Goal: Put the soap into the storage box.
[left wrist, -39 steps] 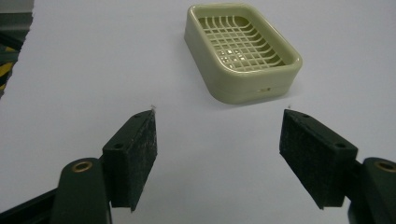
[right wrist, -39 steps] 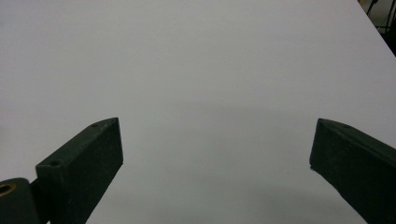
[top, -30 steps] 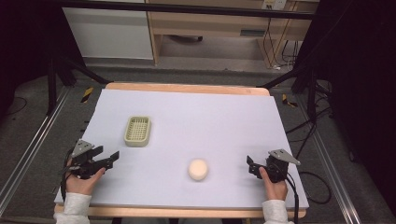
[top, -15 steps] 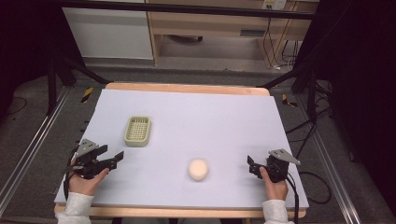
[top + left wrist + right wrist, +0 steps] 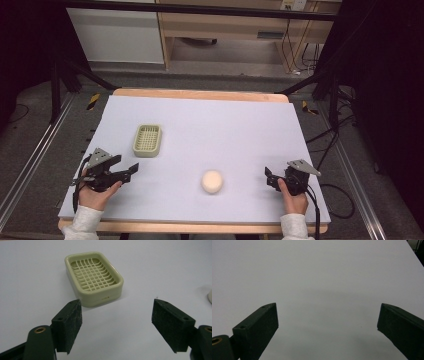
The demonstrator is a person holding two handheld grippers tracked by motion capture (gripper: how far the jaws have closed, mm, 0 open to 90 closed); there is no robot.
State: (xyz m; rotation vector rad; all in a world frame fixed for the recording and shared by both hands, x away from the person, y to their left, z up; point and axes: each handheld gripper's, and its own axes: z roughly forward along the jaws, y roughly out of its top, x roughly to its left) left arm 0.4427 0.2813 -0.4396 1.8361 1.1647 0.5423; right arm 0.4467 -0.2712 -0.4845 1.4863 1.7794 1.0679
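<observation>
A pale green soap dish point(image 5: 147, 140) with a grid insert lies on the left half of the white table top point(image 5: 225, 130). A round cream-coloured bar point(image 5: 212, 181) rests near the front middle. My left gripper point(image 5: 131, 170) is at the front left, open, pointing right. In the left gripper view its jaws point(image 5: 117, 315) stand wide apart and hold nothing. The soap dish point(image 5: 93, 277) lies just beyond them and the bar's edge point(image 5: 210, 296) shows at far right. My right gripper point(image 5: 268, 177) is at the front right, open, with bare table point(image 5: 324, 277) between its jaws point(image 5: 328, 315).
The table has a wooden edge point(image 5: 200, 95) at the back. Metal floor rails point(image 5: 30, 165) run along both sides. A wooden shelf unit point(image 5: 225, 30) stands behind, with cables point(image 5: 345, 195) on the floor at right.
My left gripper has shifted slightly to the right. The right gripper, dish and bar have stayed put.
</observation>
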